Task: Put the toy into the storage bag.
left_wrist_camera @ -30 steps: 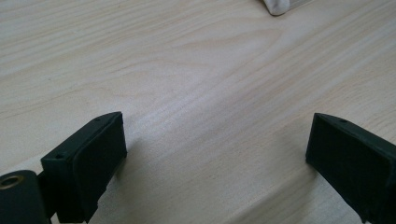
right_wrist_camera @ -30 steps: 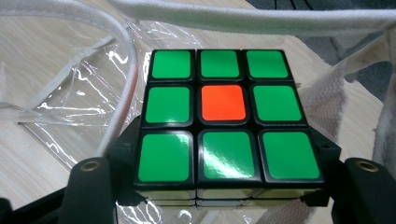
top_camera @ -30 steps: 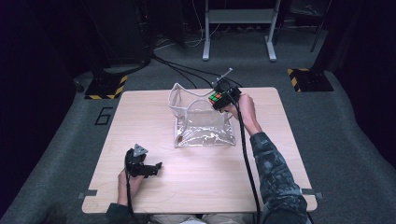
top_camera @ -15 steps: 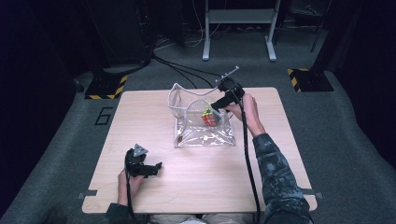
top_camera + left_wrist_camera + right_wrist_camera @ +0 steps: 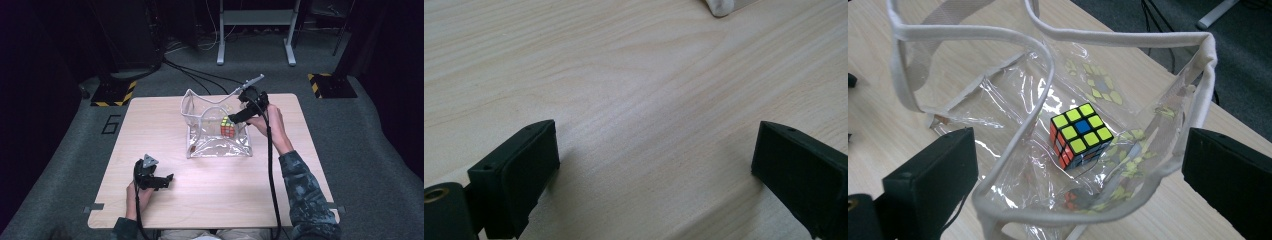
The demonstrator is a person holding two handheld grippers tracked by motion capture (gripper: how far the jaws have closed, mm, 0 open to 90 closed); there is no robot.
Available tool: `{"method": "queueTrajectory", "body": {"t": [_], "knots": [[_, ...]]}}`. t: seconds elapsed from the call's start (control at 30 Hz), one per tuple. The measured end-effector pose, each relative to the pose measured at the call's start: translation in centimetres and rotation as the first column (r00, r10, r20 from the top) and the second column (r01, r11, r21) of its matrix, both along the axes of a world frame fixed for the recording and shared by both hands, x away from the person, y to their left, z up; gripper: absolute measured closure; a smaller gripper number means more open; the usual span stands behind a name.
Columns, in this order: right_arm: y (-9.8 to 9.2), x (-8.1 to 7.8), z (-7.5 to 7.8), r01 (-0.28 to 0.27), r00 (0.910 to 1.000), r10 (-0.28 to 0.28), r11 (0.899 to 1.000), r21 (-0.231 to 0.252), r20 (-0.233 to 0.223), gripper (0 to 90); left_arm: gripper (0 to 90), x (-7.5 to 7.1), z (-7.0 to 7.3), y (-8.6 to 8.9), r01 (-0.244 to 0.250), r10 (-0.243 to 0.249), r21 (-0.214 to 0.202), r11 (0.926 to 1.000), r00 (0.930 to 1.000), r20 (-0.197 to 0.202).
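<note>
Hovering above the open mouth of the clear plastic bag [image 5: 217,131], the right hand-held gripper [image 5: 235,119] has its jaws spread wide with nothing between the pads; they have just been opening. Below and ahead of it, the puzzle cube [image 5: 1080,134] lies loose on the bottom of the bag, tilted, its mostly yellow face with a blue centre turned up toward the jaws and an orange-red side showing. In the right gripper view the white-trimmed rim [image 5: 1108,37] of the bag curves around the cube, and the cube sits between the two jaws but well beneath them, touching neither. The bag stands on the wooden table [image 5: 310,165]. The left hand-held gripper [image 5: 167,178] rests near the table's near edge, well apart from the bag, its jaws also wide and empty over bare wood.
</note>
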State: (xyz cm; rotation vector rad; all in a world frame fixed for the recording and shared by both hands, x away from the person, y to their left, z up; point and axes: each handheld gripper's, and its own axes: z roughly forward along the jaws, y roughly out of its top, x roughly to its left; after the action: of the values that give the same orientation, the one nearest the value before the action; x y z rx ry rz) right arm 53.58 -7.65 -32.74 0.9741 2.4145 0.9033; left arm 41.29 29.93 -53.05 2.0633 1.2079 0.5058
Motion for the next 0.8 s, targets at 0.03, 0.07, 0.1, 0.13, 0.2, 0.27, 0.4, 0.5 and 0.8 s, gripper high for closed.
{"method": "queueTrajectory", "body": {"t": [0.03,0.07,0.1,0.13,0.2,0.27,0.4,0.5,0.8], "knots": [[-0.1,-0.3,0.1,-0.002,0.9999,0.002,1.0,0.0,0.01,0.6,4.6,0.0,0.0,0.0,0.0,0.0,0.001,1.0,1.0,0.0],[-0.1,-0.6,0.2,-0.005,0.9999,0.006,1.0,-0.004,0.011,0.5,4.6,0.0,0.0,0.0,0.0,0.0,0.0,1.0,1.0,0.0],[-0.2,-0.9,0.2,-0.006,0.9998,0.006,1.0,-0.008,0.018,0.3,4.6,0.0,0.0,0.0,0.0,0.0,0.0,1.0,1.0,0.0],[-0.2,-1.2,0.2,-0.003,0.9997,0.003,1.0,-0.007,0.022,0.0,4.6,0.0,0.0,0.0,0.0,0.0,0.0,1.0,1.0,0.0],[-0.3,-1.8,0.2,-0.004,0.9994,0.004,1.0,-0.011,0.035,0.0,4.6,0.0,0.0,0.0,0.0,0.0,0.0,1.0,1.0,0.0],[-0.4,-2.5,0.2,0.003,0.9993,-0.003,1.0,-0.01,0.037,0.0,4.6,0.0,0.0,0.0,0.0,0.0,0.001,1.0,1.0,0.0],[-0.6,-3.6,0.0,-0.002,0.9986,0.002,1.0,-0.013,0.053,0.0,4.6,0.0,0.0,0.0,0.0,0.0,0.001,1.0,1.0,0.0],[-0.7,-4.2,-0.3,-0.007,0.998,0.008,1.0,-0.016,0.063,0.0,4.6,0.0,0.0,0.0,0.0,0.0,0.001,1.0,1.0,0.0],[-1.1,-6.2,-2.1,-0.002,0.9968,0.004,1.0,-0.023,0.08,0.2,4.6,0.0,0.0,0.0,0.0,0.0,0.001,1.0,1.0,0.0]]}}
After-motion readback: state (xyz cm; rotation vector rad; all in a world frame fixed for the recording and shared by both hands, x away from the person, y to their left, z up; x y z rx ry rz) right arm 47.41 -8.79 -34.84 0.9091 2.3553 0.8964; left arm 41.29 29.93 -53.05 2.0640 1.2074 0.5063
